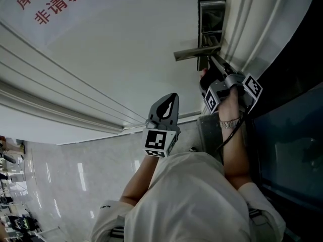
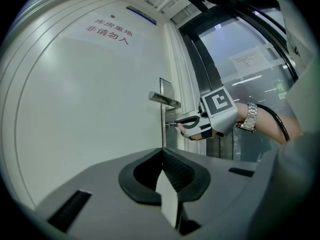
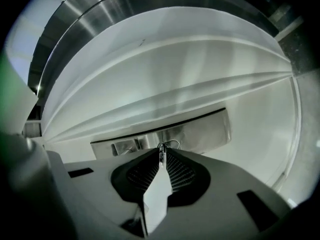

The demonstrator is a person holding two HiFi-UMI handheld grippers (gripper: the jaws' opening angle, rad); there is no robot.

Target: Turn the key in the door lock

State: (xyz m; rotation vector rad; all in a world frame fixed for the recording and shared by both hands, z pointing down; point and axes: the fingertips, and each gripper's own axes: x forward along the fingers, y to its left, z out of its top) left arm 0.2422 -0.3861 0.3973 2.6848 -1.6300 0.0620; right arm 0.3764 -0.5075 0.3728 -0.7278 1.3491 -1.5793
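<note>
The key (image 3: 161, 155) is being pinched by the closed right gripper (image 3: 162, 150) at the steel lock plate (image 3: 200, 131) of the white door (image 1: 101, 59). The left gripper (image 2: 163, 150) is being held shut and empty over marble flooring (image 1: 75, 180).

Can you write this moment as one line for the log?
right gripper: shut on key, at lock plate below door handle | left gripper: shut, empty, held back from door

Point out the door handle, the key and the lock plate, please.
door handle (image 1: 194, 52): head view, middle of the lever.
key (image 3: 161, 153): right gripper view, metal head under its ring.
lock plate (image 3: 205, 130): right gripper view, bare face right of the key.
</note>
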